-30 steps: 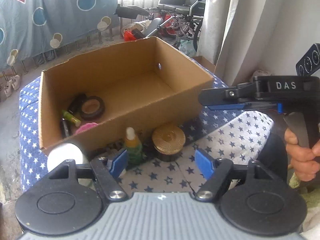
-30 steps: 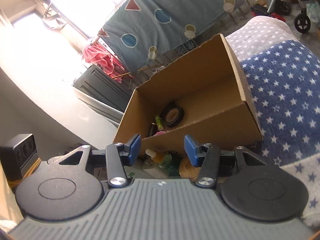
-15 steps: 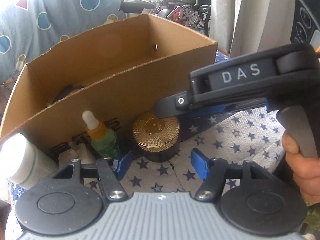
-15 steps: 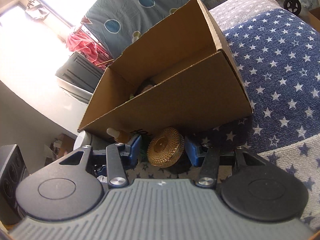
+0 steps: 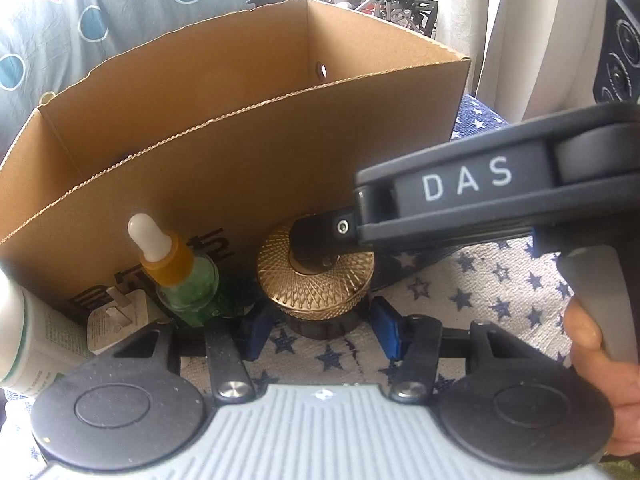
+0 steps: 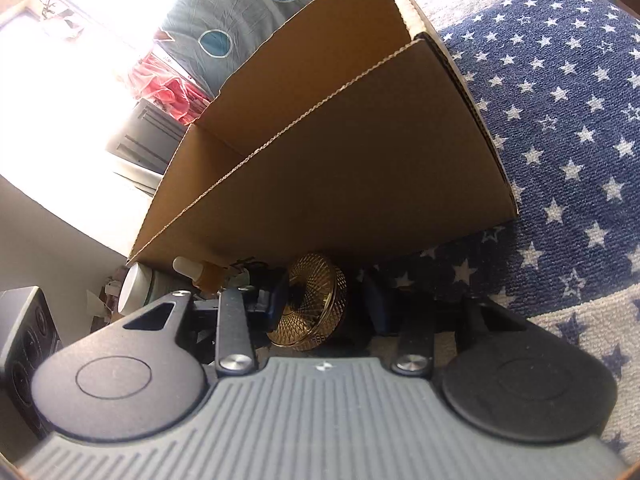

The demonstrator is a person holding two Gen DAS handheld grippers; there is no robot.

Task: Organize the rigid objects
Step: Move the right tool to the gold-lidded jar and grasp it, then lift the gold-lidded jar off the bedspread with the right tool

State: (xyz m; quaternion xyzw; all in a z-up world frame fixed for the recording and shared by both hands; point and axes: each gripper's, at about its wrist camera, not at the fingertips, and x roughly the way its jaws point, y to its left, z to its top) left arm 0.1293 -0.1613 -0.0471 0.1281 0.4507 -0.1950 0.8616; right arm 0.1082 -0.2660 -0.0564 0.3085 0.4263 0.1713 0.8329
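A gold-lidded jar (image 5: 316, 280) is standing on the star-patterned cloth (image 5: 500, 300), just in front of the cardboard box (image 5: 248, 152). The left gripper (image 5: 320, 334) is closing, its blue pads flanking the jar's dark base without pressing on it. The right gripper (image 6: 326, 304) is reaching in from the right, also closing, with the jar's lid between its fingers; whether they are touching it cannot be told. A dropper bottle (image 5: 180, 280) is standing just left of the jar.
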